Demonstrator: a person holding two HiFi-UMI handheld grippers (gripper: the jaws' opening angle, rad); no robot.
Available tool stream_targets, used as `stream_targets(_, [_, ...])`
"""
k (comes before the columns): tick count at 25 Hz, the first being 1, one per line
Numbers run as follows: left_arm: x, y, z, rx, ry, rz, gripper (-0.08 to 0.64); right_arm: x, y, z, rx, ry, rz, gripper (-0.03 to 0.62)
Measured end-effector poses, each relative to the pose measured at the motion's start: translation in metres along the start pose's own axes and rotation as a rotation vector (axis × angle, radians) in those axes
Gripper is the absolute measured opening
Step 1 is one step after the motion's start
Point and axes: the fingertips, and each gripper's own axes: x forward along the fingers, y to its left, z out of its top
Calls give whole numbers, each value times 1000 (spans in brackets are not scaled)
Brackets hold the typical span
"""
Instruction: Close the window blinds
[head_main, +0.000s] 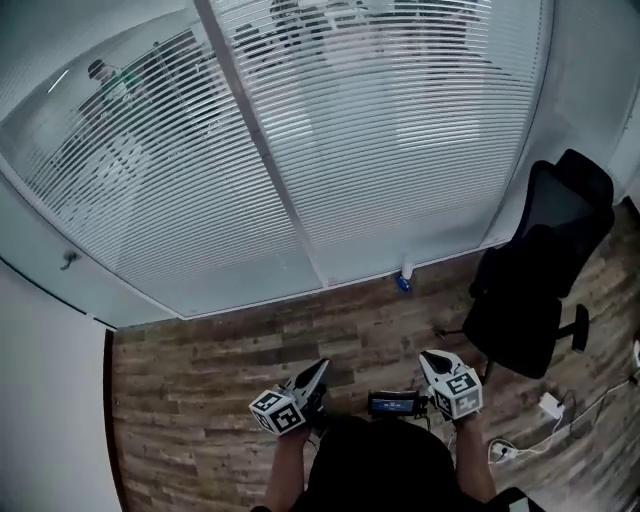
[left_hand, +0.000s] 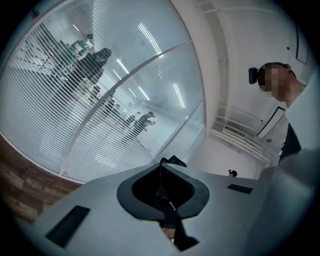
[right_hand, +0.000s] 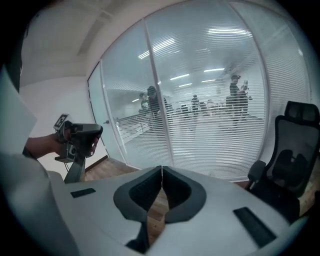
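Both jaws-together — left gripper (head_main: 320, 368), right gripper (head_main: 431, 357) — facing blinds (head_main: 390, 130)

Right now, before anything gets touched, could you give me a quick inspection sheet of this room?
Surface: wood-plank floor.
Job's things: window blinds lowered, slats open enough to see through.
Clutter: black office chair at right; small blue and white object at the foot of the glass.
Grippers: left gripper and right gripper both shut, empty, held low, short of the blinds.
Cables: white cable and adapter on the floor at right.
Surroundings: people beyond the glass.
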Motion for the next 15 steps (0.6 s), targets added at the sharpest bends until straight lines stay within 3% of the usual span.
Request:
stream_targets(4, [38, -18, -3, 14, 68, -59, 9, -16, -42, 15, 101, -97, -67, 11])
stream_targets(8, [86, -13, 6, 19, 83, -104, 9, -12, -77, 34, 169, -170, -84, 11])
stream_targets(11, [132, 3, 24, -2, 76, -121, 9, 2, -103, 53, 166, -174, -103, 11])
stream_targets(15, [200, 23, 40, -98, 102, -188, 9, -11, -143, 72, 155, -103, -200, 11])
